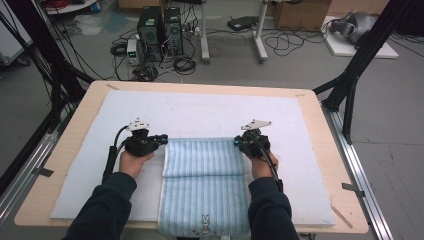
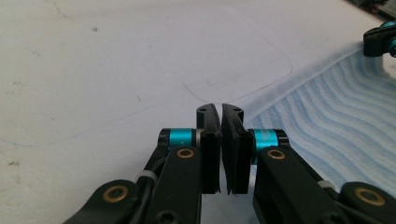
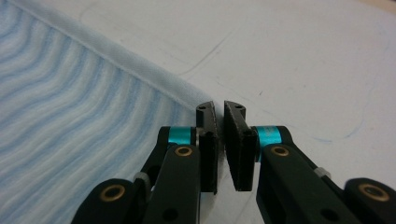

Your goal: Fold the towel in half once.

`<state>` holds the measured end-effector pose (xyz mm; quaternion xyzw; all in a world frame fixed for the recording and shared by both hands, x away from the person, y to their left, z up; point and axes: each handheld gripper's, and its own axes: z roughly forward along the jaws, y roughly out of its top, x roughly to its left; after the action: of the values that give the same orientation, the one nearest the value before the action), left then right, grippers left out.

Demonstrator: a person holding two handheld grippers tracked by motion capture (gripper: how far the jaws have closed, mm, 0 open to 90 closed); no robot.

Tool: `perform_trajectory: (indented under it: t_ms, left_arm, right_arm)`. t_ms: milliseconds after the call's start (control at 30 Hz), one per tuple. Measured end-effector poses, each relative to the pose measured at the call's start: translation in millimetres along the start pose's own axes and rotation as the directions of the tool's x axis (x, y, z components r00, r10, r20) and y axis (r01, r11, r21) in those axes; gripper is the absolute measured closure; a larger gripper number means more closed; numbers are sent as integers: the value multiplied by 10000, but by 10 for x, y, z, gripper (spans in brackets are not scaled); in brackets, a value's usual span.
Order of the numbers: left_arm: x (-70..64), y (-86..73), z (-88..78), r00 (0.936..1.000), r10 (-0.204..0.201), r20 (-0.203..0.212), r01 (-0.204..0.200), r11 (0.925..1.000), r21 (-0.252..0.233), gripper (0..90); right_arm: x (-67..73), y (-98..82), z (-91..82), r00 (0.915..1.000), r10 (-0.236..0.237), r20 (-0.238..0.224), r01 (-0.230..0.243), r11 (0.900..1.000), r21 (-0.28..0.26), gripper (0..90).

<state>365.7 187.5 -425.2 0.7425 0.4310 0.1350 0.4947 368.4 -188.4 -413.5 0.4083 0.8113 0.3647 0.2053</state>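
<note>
- Towel [image 1: 204, 175], blue-striped and folded over itself, lies on the white mat [image 1: 210, 112] at the surface's near edge, between both hands.
- Left gripper [image 1: 163, 138] is clenched on the towel's far left corner.
- Right gripper [image 1: 237, 142] is clenched on its far right corner.

a white mat [image 1: 200, 107] covers the wooden table [image 1: 75, 120]; computer towers [image 1: 160, 32] and cables stand beyond.

Left gripper [image 1: 161, 138] fingers [image 2: 208, 140] closed, right gripper [image 1: 238, 142] fingers closed
</note>
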Motion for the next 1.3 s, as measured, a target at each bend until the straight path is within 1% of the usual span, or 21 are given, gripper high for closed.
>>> perform_trajectory:
  t_ms: [67,233,367,467,533,600,700,767,800,933,1000,1033,1100,1133,1200,1300]
  left_arm:
    - [-24,12,-45,9998,-66,209,68,9999,-115,856]
    - [-146,45,-185,9977,96,665,-72,9993,-360,856]
    - [-208,33,-270,9957,85,918,-53,9994,-350,855]
    - [-239,11,-351,9929,-79,1187,139,9986,-504,855]
    - [-258,-2,-405,9912,-98,1317,164,9986,-495,855]
    - [-281,-7,-447,9899,-22,1414,75,9993,-364,855]
    - [-328,-5,-500,9860,67,1668,-14,9995,-319,854]
    - [-373,-8,-540,9826,208,1844,-159,9995,-280,854]
    - [-391,-18,-559,9822,295,1855,-246,9993,-283,854]
    - [-408,-131,-636,9775,0,2107,65,9995,-301,854]
    - [-419,-196,-680,9752,-35,2211,97,9996,-268,854]
    - [-423,-231,-701,9732,-122,2296,195,9994,-295,854]
    - [-440,-289,-732,9726,-52,2324,93,9998,-166,854]
    - [-448,-314,-743,9721,42,2345,-30,10000,-58,854]
    - [-471,-376,-758,9686,-50,2487,45,10000,24,854]
    - [-510,-469,-770,9645,56,2642,-141,9994,302,854]
  right_arm:
    - [32,-4,-91,9999,-138,7,139,9996,-253,840]
    - [126,-50,-300,9991,-427,-43,423,9969,-666,840]
    - [174,-107,-418,9991,-412,-118,400,9955,-862,839]
    - [207,-136,-521,9990,-390,-232,363,9933,-1098,840]
    - [226,-159,-586,9988,-334,-357,287,9918,-1248,839]
    - [240,-192,-646,9987,-334,-375,281,9908,-1322,839]
    - [264,-255,-724,9985,-287,-461,219,9896,-1420,839]
    - [284,-293,-781,9983,-227,-545,143,9885,-1507,839]
    - [296,-312,-810,9980,-225,-591,132,9881,-1534,839]
    - [353,-399,-900,9965,-276,-787,154,9883,-1519,839]
    - [377,-450,-936,9957,-260,-885,126,9888,-1486,839]
    - [389,-476,-953,9956,-271,-900,138,9893,-1453,839]
    - [410,-535,-976,9947,-222,-1007,73,9893,-1456,839]
    - [423,-564,-984,9941,-219,-1061,70,9903,-1384,839]
    - [448,-623,-988,9930,-239,-1154,88,9915,-1298,839]
    - [486,-710,-986,9921,-188,-1239,56,9943,-1061,839]
